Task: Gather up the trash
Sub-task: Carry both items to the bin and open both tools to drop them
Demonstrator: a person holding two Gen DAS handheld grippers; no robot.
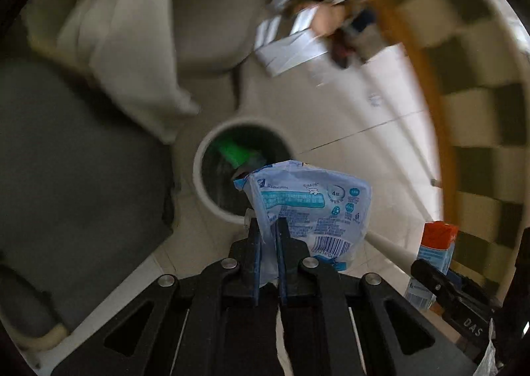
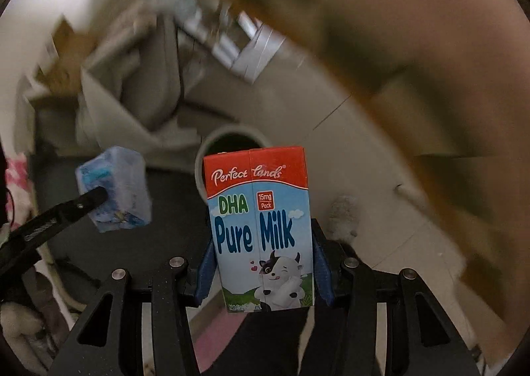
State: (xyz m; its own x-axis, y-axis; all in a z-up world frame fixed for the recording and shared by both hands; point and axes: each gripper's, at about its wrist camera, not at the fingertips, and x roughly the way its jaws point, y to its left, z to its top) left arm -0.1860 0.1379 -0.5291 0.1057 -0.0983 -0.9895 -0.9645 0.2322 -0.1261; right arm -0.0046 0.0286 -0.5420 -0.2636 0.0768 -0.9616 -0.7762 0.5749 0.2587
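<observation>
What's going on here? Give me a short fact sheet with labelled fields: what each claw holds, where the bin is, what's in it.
left gripper: shut on a crumpled pale blue plastic wrapper
right gripper: shut on a red-topped blue Pure Milk carton, upright
bin: round white-rimmed waste bin on the tiled floor, below both grippers
bin contents: something bright green; the rest too dark to tell
picture quality: background blurred

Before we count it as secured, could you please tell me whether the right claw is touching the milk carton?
Touching. The right wrist view shows the right claw with its blue pads pressed against both sides of the milk carton.
</observation>
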